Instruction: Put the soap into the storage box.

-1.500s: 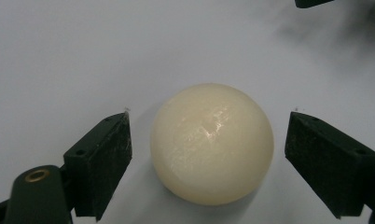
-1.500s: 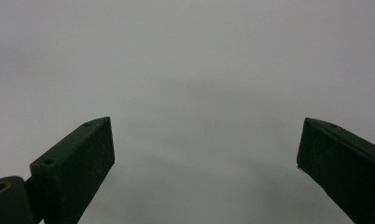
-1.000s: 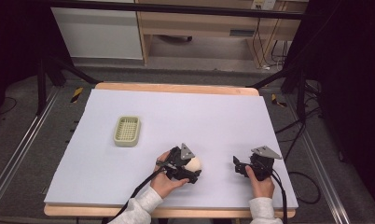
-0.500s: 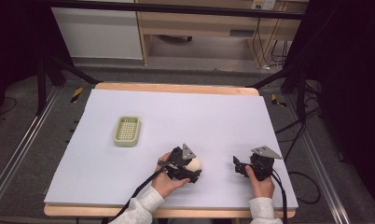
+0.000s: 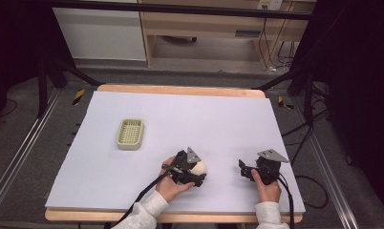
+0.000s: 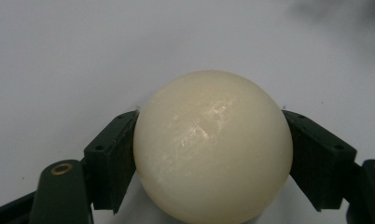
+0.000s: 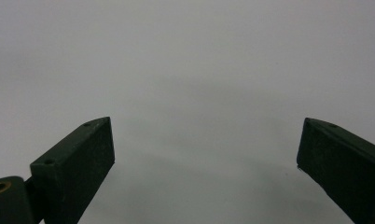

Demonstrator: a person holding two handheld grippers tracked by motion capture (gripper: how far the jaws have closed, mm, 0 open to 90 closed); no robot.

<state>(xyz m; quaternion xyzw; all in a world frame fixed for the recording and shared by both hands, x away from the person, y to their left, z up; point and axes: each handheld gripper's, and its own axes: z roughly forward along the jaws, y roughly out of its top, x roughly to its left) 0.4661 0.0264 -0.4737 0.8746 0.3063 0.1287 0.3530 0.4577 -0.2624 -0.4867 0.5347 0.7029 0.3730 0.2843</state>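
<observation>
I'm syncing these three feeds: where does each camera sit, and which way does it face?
High view: above the person's side, facing forward and down on the table; both hands and claws show.
Left gripper view: rides the left claw, looking along jaws closed on the cream ball.
Right gripper view: rides the right claw, its jaws apart over bare tabletop.
Shared: the ball appears in the high and left gripper views.

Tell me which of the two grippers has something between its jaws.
The left gripper: its jaws have just been closing and now press on the cream ball. The right gripper stands open over the bare table.
</observation>
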